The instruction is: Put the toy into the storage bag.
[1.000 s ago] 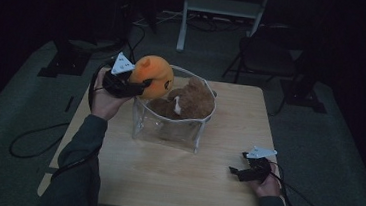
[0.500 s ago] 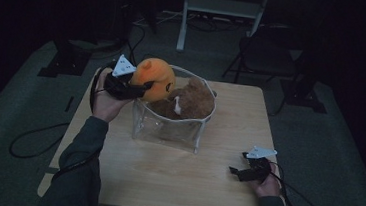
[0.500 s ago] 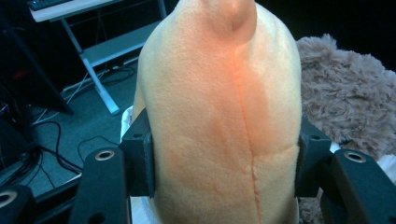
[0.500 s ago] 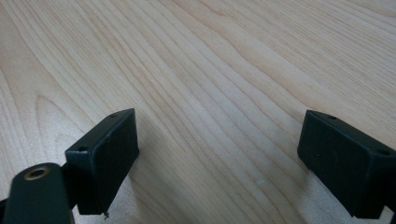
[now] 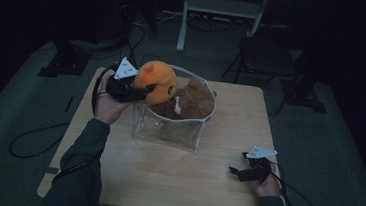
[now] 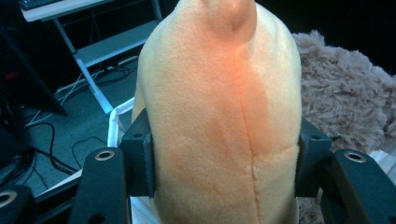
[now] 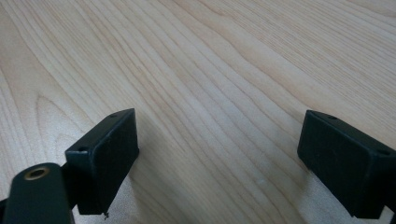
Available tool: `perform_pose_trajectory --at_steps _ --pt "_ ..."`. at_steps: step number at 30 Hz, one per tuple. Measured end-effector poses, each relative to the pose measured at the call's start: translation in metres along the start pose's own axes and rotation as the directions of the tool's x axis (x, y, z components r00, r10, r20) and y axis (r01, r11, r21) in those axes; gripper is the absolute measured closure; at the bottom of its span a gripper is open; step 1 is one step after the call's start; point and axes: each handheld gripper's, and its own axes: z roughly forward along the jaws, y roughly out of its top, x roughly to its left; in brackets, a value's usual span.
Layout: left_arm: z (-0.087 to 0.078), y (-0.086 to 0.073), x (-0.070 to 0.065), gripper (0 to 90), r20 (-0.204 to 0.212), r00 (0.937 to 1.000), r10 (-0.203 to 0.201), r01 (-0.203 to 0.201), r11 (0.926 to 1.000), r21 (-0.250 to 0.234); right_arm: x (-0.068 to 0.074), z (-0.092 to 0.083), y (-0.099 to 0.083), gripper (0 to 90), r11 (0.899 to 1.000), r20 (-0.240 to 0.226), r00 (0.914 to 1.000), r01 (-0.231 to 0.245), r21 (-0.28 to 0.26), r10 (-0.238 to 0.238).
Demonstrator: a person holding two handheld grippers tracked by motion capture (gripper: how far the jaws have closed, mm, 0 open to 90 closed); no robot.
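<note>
Dim floor and dark stands surrounded the wooden table [image 5: 164,176]. At its far left, the left gripper [image 5: 139,93] clamped an orange plush toy [image 5: 158,82] from both sides, holding it over the rim of a clear plastic bin [image 5: 168,132] beside a brown furry plush [image 5: 191,101]. Near the front right edge, the right gripper [image 5: 237,172] rested with its jaws spread wide and nothing between them.

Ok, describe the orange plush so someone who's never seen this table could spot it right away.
Start at the wooden table and find the clear bin toward its far side. At the bin's left rim, the left tool is clamped on the orange plush, holding it above the rim. It is round, smooth and bright orange, unlike the shaggy brown plush lying inside the bin beside it.
</note>
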Motion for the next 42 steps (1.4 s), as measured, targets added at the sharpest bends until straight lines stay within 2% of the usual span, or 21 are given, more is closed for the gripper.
perform_pose_trajectory --at_steps 20,42 --pt "-0.001 -0.003 -0.004 40.5 0.015 0.9998 -0.014 0.014 0.9998 -0.012 0.000 0.000 0.000 11.6 1.000 -0.001 1.0000 0.000 0.000 0.000" --pt "0.009 -0.008 -0.009 40.3 0.021 0.9998 -0.003 0.002 0.9997 0.023 0.000 0.000 0.000 11.6 1.000 -0.001 1.0000 0.000 0.000 0.000"
